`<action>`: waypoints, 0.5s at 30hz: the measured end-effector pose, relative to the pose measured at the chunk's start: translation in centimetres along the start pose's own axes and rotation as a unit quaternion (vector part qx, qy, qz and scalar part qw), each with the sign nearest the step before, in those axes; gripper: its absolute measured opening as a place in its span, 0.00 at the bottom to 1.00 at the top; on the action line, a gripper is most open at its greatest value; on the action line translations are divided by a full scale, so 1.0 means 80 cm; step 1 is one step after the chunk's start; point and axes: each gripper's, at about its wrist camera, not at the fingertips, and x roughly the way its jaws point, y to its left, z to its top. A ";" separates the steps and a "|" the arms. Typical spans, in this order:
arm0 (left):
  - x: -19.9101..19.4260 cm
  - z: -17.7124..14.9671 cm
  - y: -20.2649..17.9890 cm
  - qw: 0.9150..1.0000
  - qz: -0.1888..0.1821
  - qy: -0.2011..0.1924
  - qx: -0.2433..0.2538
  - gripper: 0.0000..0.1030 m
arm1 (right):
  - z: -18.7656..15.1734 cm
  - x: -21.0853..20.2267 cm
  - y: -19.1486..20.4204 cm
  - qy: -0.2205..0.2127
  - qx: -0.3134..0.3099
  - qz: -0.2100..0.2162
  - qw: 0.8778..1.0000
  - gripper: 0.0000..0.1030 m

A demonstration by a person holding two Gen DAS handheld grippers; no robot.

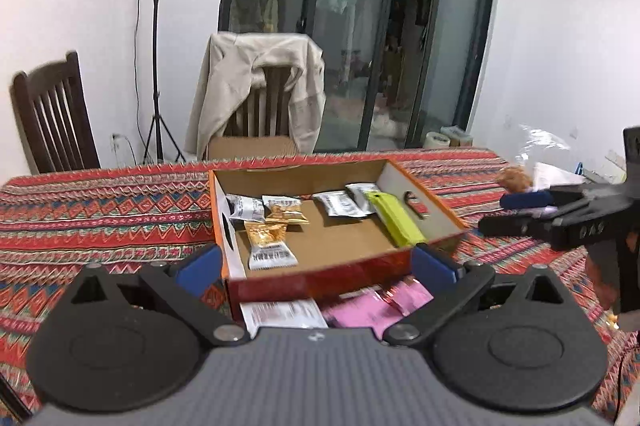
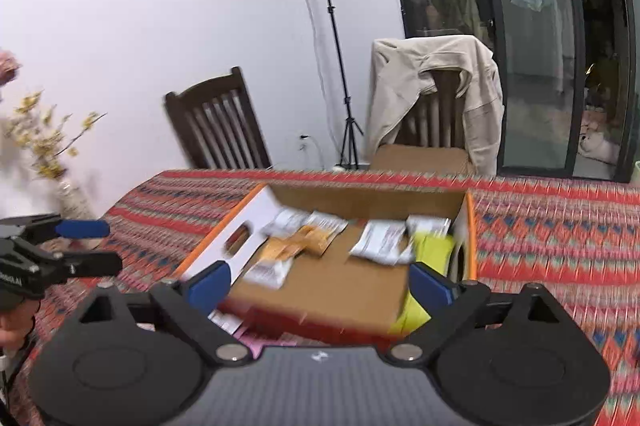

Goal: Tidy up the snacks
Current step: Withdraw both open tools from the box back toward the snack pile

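Observation:
An orange cardboard box (image 1: 320,282) sits on the patterned tablecloth and holds several snack packets: gold ones (image 1: 266,236), white ones (image 1: 340,203) and a lime green bar (image 1: 396,222). My left gripper (image 1: 316,268) is open and empty, fingers spread at the box's near wall. Pink packets (image 1: 376,308) and a white packet (image 1: 282,314) lie on the cloth just in front of the box. My right gripper (image 2: 318,280) is open and empty above the box's (image 2: 320,322) near edge. It also shows at the right in the left wrist view (image 1: 516,214).
Two dark wooden chairs (image 1: 52,113) stand behind the table, one draped with a beige jacket (image 1: 260,81). A light stand (image 1: 158,37) is at the wall. A clear bag (image 1: 548,153) lies at the right. A vase of yellow flowers (image 2: 68,185) stands at the left.

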 end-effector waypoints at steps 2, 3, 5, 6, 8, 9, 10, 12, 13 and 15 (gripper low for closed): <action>-0.034 -0.018 -0.013 1.000 0.008 -0.018 0.005 1.00 | -0.024 -0.028 0.021 -0.007 -0.016 -0.002 1.000 0.93; -0.052 -0.029 -0.023 0.999 0.016 -0.025 0.010 1.00 | -0.037 -0.043 0.031 -0.013 -0.021 -0.002 1.000 0.93; -0.083 -0.049 -0.036 0.998 0.022 -0.044 0.024 1.00 | -0.062 -0.070 0.047 -0.020 -0.026 -0.001 0.999 0.94; -0.101 -0.062 -0.047 0.998 0.025 -0.054 0.031 1.00 | -0.075 -0.084 0.056 -0.024 -0.030 0.001 0.999 0.94; -0.131 -0.085 -0.063 0.997 0.024 -0.069 0.037 1.00 | -0.103 -0.113 0.071 -0.034 -0.031 0.002 0.999 0.94; -0.145 -0.098 -0.070 0.996 0.023 -0.075 0.036 1.00 | -0.117 -0.129 0.079 -0.039 -0.030 0.003 0.999 0.94; -0.161 -0.113 -0.077 0.996 0.021 -0.081 0.029 1.00 | -0.131 -0.142 0.085 -0.044 -0.029 0.002 0.999 0.95; -0.180 -0.137 -0.088 0.996 0.017 -0.081 0.019 1.00 | -0.156 -0.166 0.097 -0.051 -0.024 -0.007 0.998 0.96; -0.189 -0.150 -0.093 0.997 0.017 -0.080 0.013 1.00 | -0.169 -0.175 0.103 -0.054 -0.027 -0.016 0.998 0.98; -0.204 -0.175 -0.105 0.997 0.027 -0.077 0.017 1.00 | -0.193 -0.195 0.118 -0.057 -0.043 -0.037 0.997 1.00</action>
